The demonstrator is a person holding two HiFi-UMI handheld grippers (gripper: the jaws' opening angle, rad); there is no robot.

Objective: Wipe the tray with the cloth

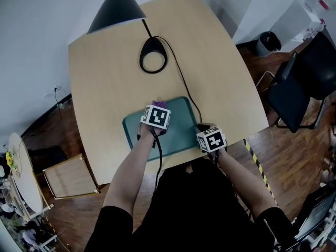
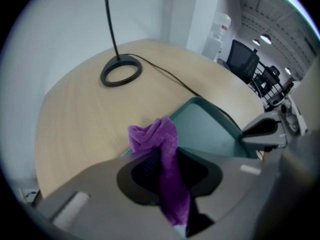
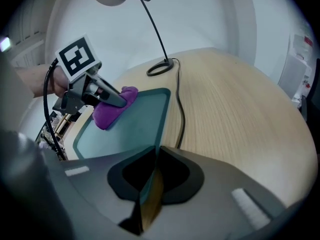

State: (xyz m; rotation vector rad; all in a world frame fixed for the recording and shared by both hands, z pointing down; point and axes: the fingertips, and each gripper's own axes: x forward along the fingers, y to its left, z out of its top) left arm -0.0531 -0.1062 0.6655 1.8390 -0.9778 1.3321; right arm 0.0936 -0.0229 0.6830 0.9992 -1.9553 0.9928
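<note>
A person seated at a pale wooden table (image 1: pixel 113 77) works two hand-held grippers over a teal rectangular plastic tray with rounded corners (image 1: pixel 181 130), which lies close to the table's near edge. The left gripper (image 3: pixel 119 100), pointing steeply down and topped by its marker cube, has its jaws clamped on a bunched purple cloth (image 2: pixel 156 136). A fold of the fabric runs between the pads and a crumpled wad sticks out beyond the tips. Seen from the right gripper view, that wad rests on the tray's surface near its far rim. The right gripper (image 1: pixel 209 139) sits at the tray's near right corner, its jaws pinched together on the thin rim there, with the teal edge showing between them. Beyond the tray stands a black desk lamp with a cone shade (image 1: pixel 116 7) and a ring-shaped base (image 1: pixel 153 61). Its black cable (image 1: pixel 181 77) trails from the base across the table and runs just beside the tray's right side. A black office chair (image 1: pixel 299 83) stands on the dark wooden floor to the right of the table.
</note>
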